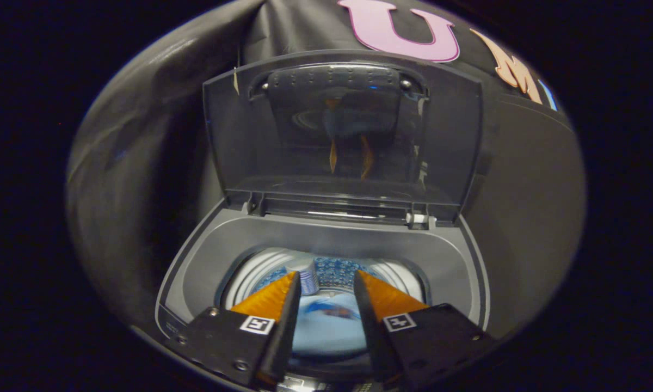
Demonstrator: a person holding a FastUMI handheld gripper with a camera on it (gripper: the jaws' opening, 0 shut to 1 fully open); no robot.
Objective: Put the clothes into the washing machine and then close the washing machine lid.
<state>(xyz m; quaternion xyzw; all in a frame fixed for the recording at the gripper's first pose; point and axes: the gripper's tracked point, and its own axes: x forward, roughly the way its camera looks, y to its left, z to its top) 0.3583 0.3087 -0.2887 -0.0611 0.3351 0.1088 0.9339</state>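
A grey top-loading washing machine [207,256] stands below me with its dark see-through lid [283,147] raised upright at the back. Inside the round drum [250,275] lies a light blue garment [326,326], blurred, seen through the gap between my fingers. My gripper [326,286] hangs over the drum opening, open, with nothing between its fingers. The garment lies apart from the fingertips, lower down in the drum.
The lid's hinge [422,219] runs along the back edge of the machine's top. Black cloth walls [141,163] close in behind and beside the machine.
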